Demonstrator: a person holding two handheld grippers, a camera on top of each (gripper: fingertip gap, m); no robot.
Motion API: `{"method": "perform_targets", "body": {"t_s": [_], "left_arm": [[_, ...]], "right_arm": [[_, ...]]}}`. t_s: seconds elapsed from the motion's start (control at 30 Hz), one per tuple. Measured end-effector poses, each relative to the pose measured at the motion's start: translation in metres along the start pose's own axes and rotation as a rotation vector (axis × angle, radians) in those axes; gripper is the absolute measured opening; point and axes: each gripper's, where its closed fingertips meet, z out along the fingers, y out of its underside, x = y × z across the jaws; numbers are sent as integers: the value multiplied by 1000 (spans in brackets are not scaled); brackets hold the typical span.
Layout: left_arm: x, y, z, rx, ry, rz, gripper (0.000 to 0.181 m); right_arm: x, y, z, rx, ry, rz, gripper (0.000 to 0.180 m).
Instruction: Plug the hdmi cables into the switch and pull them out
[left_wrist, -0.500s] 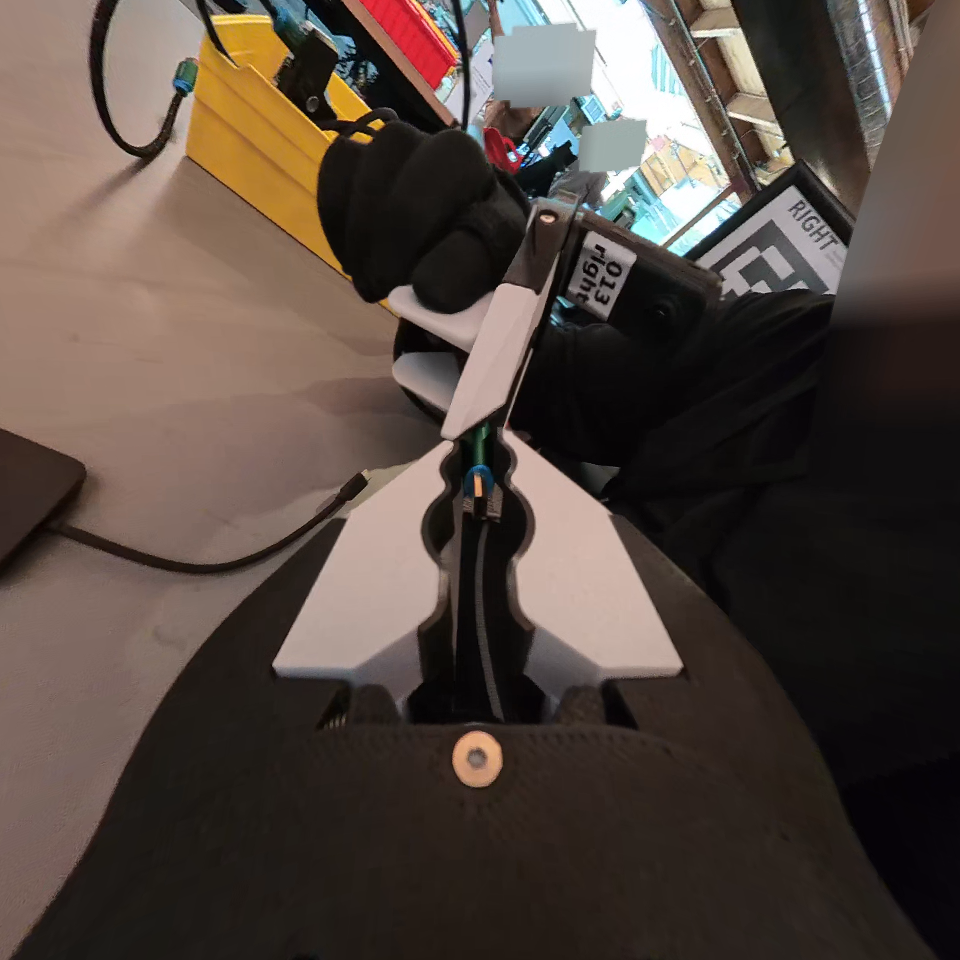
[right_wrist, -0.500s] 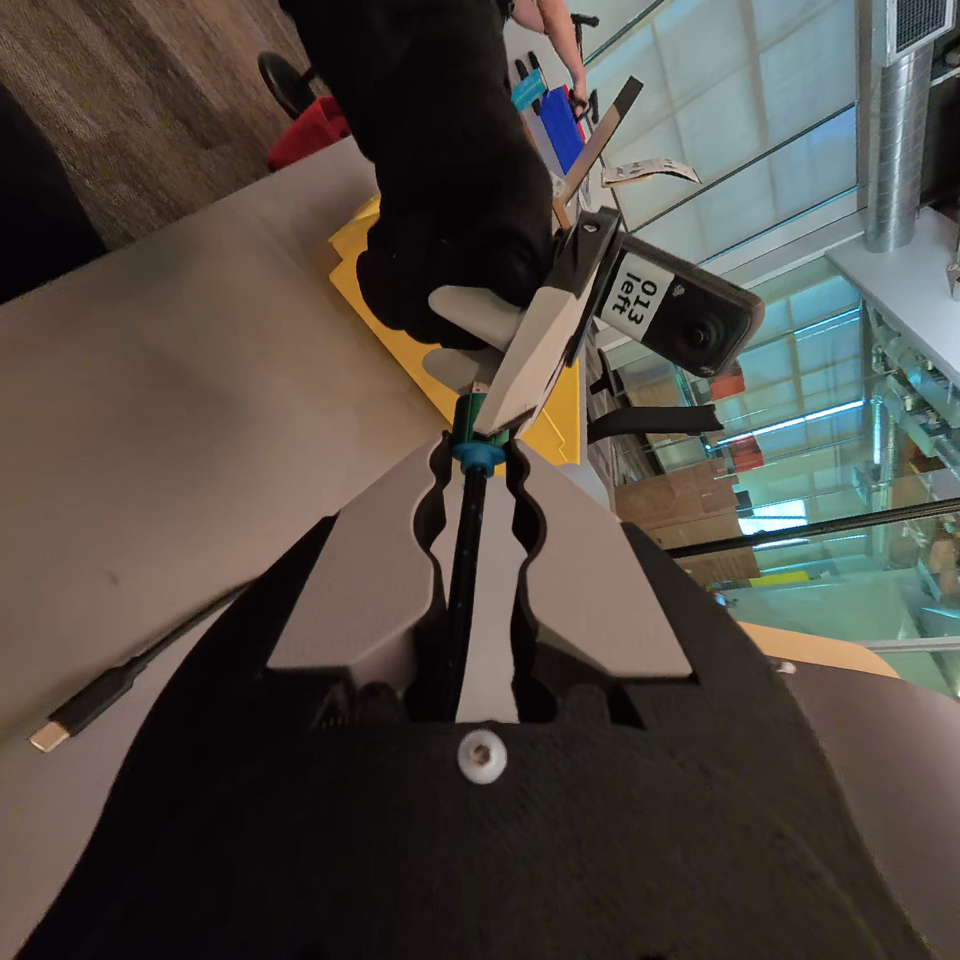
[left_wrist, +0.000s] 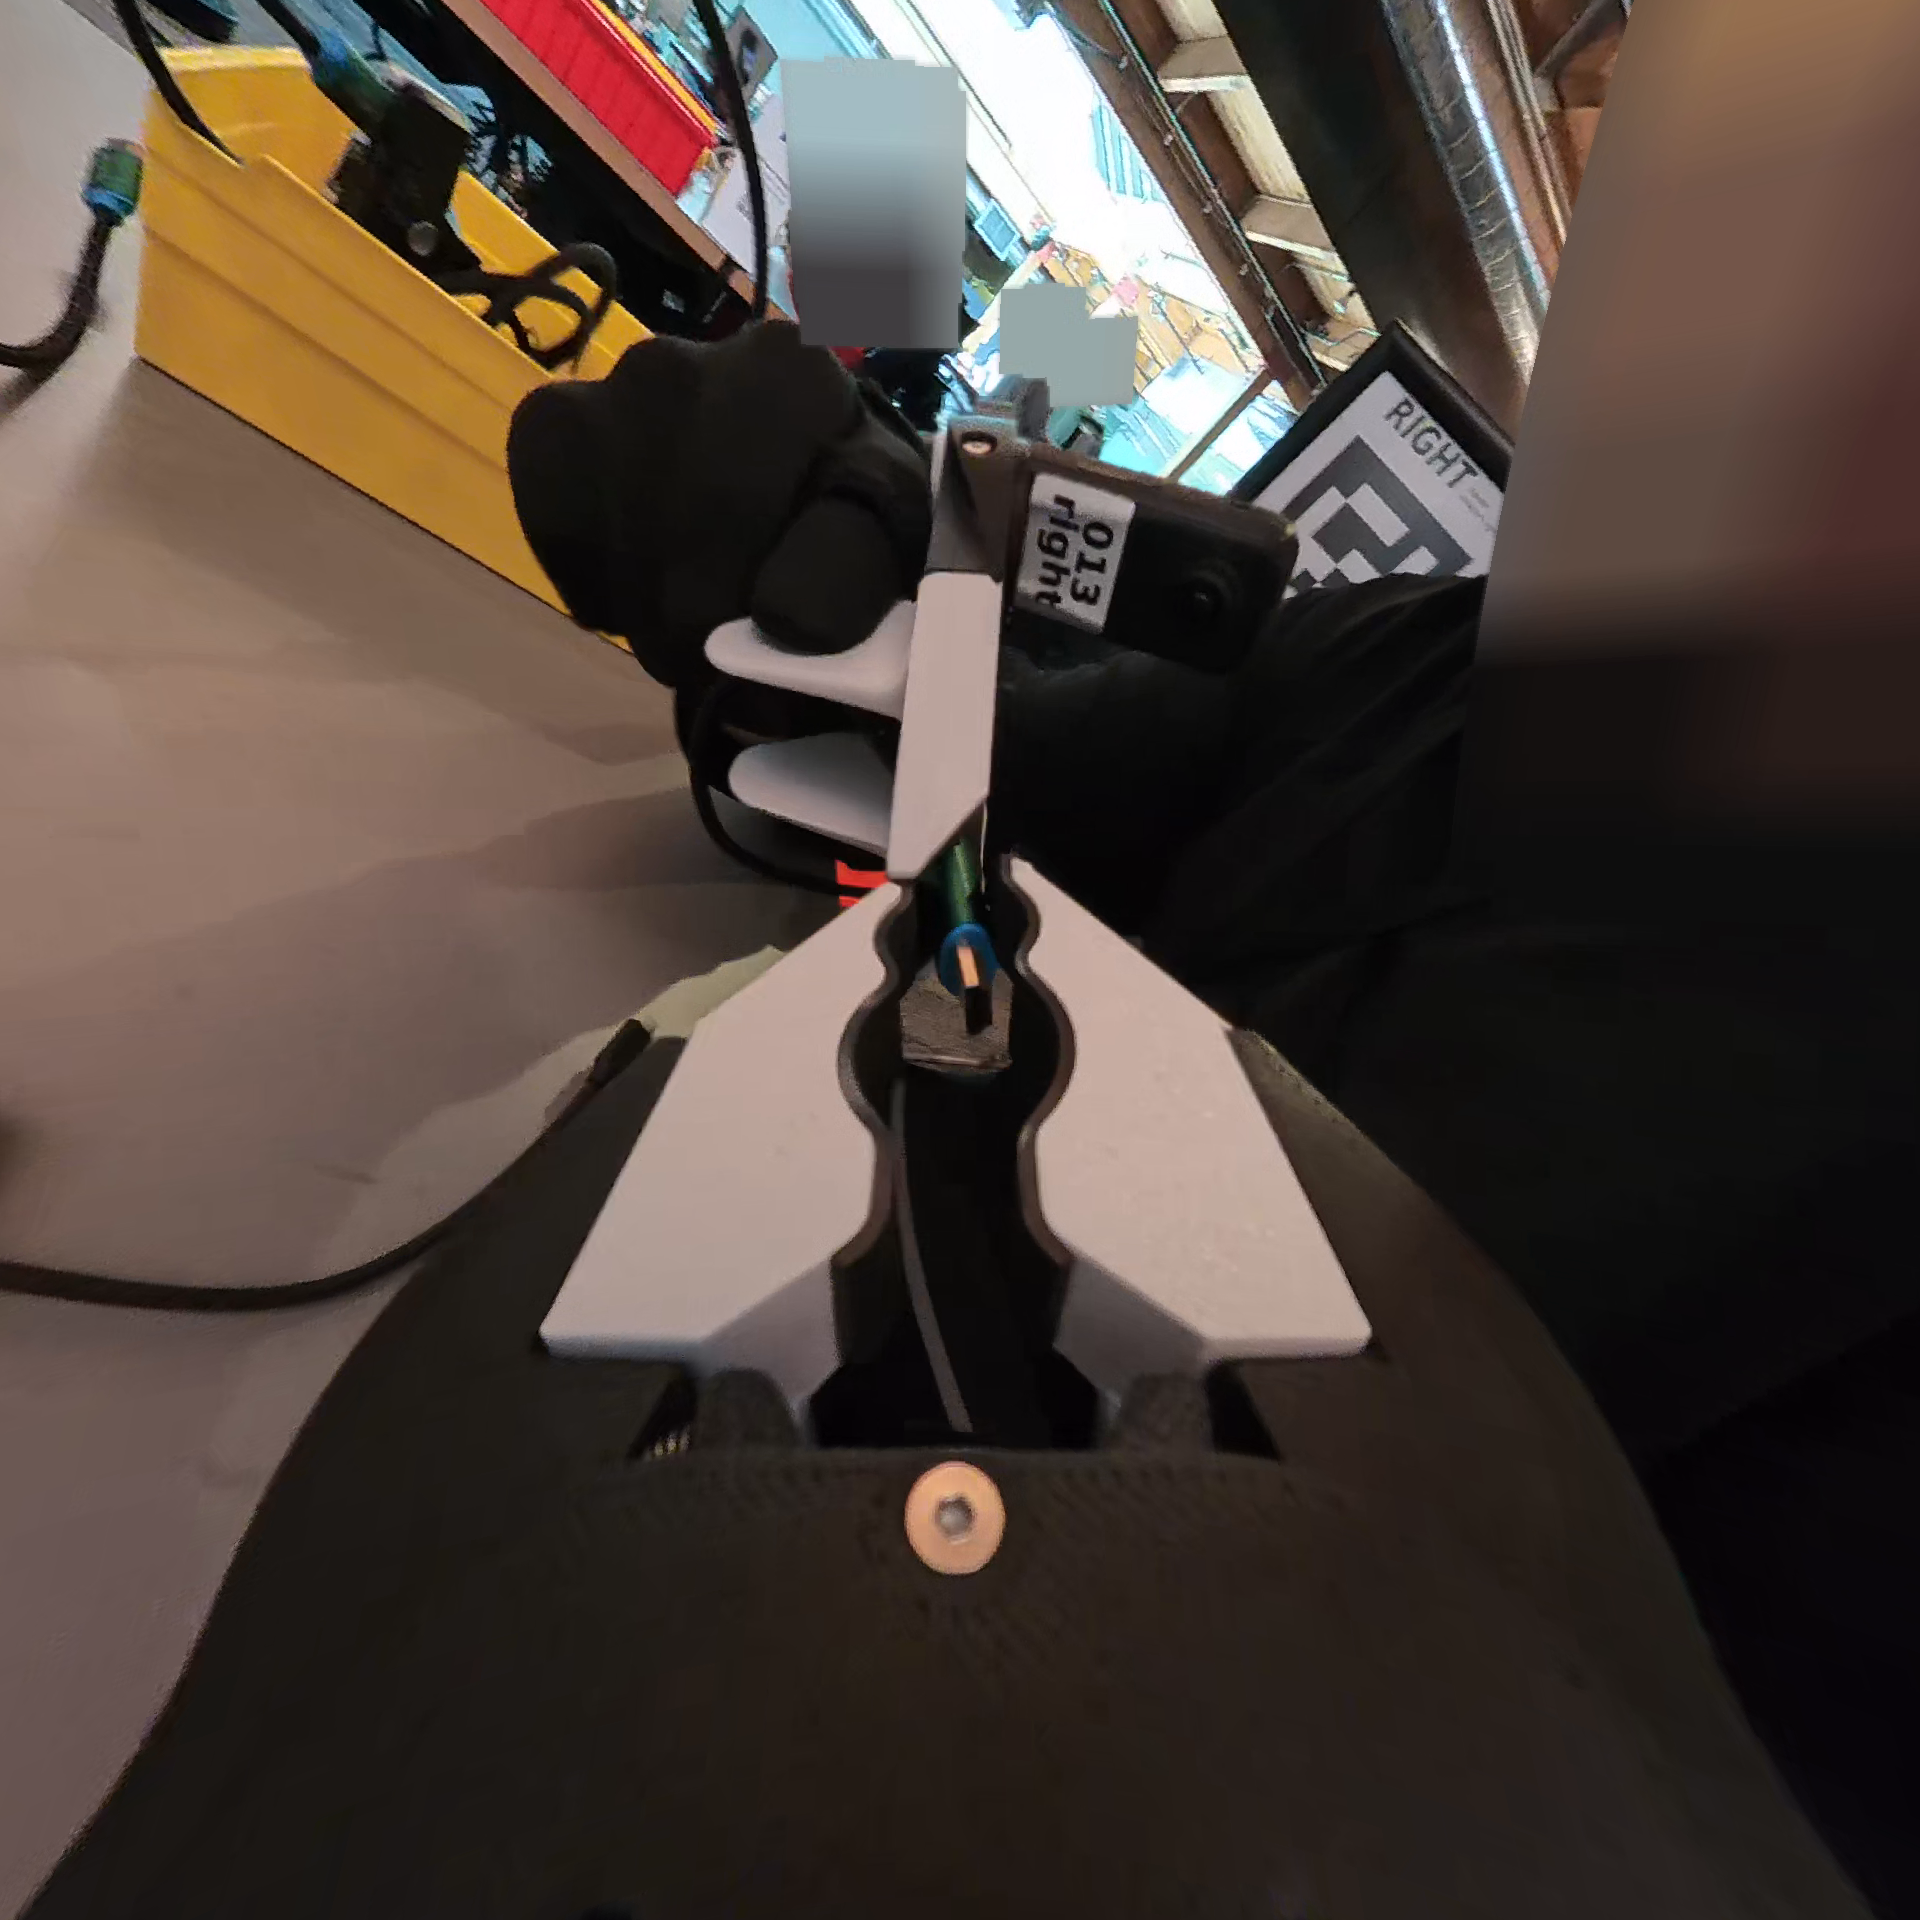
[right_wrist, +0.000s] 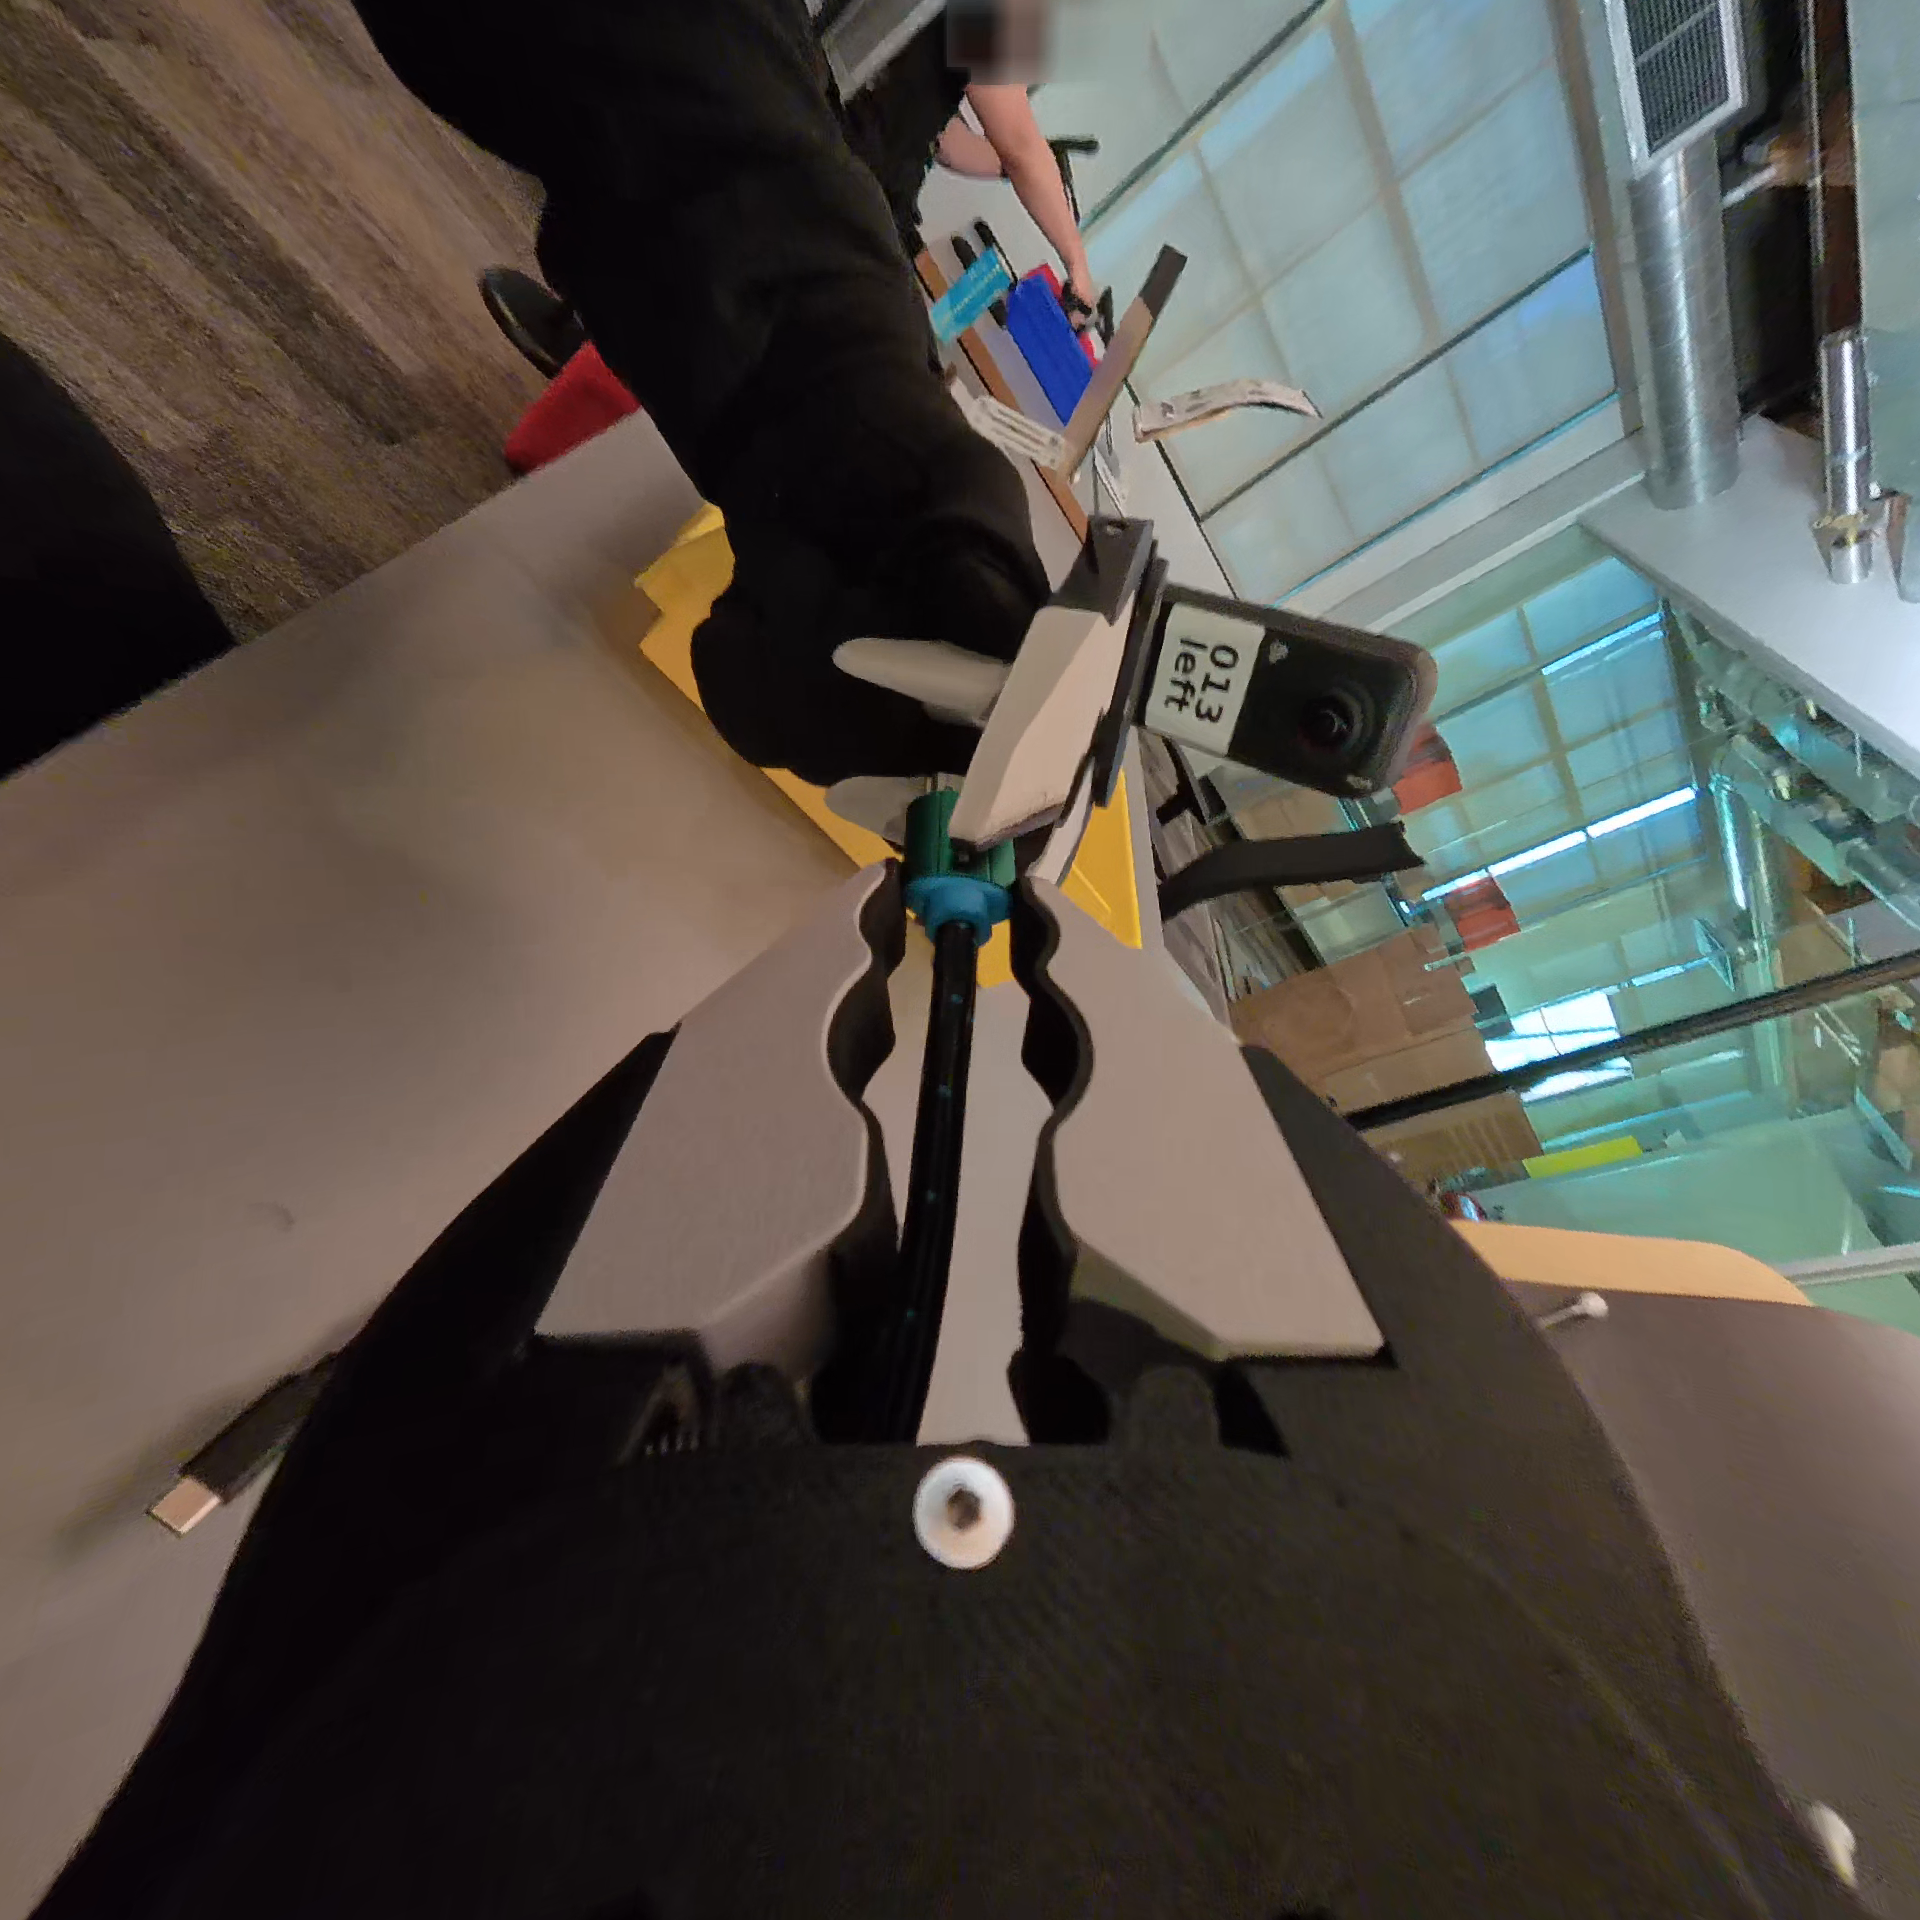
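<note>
In the left wrist view my left gripper (left_wrist: 954, 888) is shut on a small dark switch (left_wrist: 956, 1039), which sits in the notch between its white fingers. The switch's thin lead runs back through the jaws. A green HDMI plug (left_wrist: 961, 883) with a blue collar meets the switch from above. My right gripper (left_wrist: 920, 857), held by a black-gloved hand (left_wrist: 707, 488), points down onto that plug. In the right wrist view my right gripper (right_wrist: 954, 896) is shut on the plug (right_wrist: 940, 831) at its collar, and the black braided cable (right_wrist: 940, 1091) trails back between the fingers. The left gripper (right_wrist: 1003, 816) hides the switch there.
A yellow bin (left_wrist: 343, 343) with cables stands on the grey table (left_wrist: 260, 831) behind the grippers. Another cable end with a green and blue plug (left_wrist: 109, 187) lies at far left. A loose black cable (left_wrist: 208, 1288) and a small connector (right_wrist: 192, 1501) lie near the grippers. Only a small space, under 4 cm, lies between the two pairs of fingers. From the right gripper's tips to the small connector (right_wrist: 192, 1501) is close to 15 cm.
Both grippers have shifted together over the table, closer to the yellow bin. The right gripper stands more upright. Both grips are unchanged.
</note>
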Motion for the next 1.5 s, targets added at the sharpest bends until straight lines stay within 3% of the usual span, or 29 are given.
{"method": "perform_targets", "body": {"t_s": [0.2,0.27,0.3,0.33,0.63,0.87,1.0,1.4,1.5], "left_arm": [[-19,-8,-2,26,-195,35,50],[-22,-12,-4,78,-199,27,38],[-17,-15,-5,117,-163,34,18],[-16,-16,-4,138,-162,44,11],[-10,-20,-1,172,-107,52,8],[-2,-18,4,142,-22,37,9],[3,-18,7,139,41,15,9],[-2,-12,11,141,120,-47,10],[-12,-14,11,149,63,-45,9]], "right_arm": [[9,17,-3,-69,62,33,17],[12,13,-4,-53,86,59,17],[13,17,-4,-82,101,33,17],[15,19,-4,-97,114,25,17],[17,1,-12,-5,168,-12,23],[12,5,-11,2,114,7,30],[16,-4,-17,26,130,-46,18],[8,1,-18,-18,81,-60,17],[9,11,-18,-43,68,-13,17]]}}
